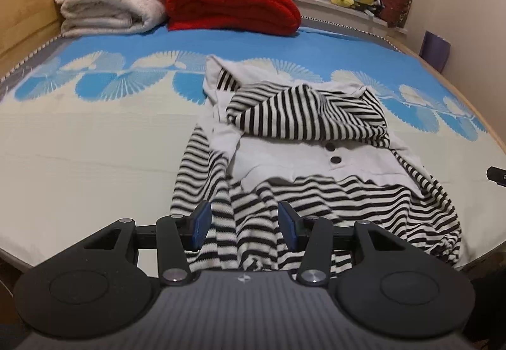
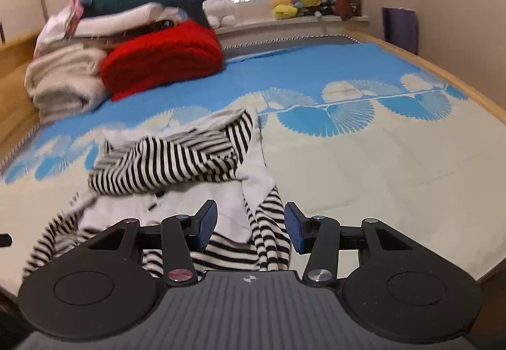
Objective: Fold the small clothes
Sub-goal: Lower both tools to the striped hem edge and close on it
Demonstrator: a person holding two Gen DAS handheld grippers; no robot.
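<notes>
The striped top point(image 1: 303, 144) lies rumpled on the bed point(image 1: 95, 153), hem toward the near edge, hood flopped over its chest. The left gripper point(image 1: 243, 225) hangs spread over the hem's left part, and the right gripper point(image 2: 251, 228) hangs spread over a striped sleeve; neither pinches cloth, so both seem poised to take the near edge for a fold
</notes>
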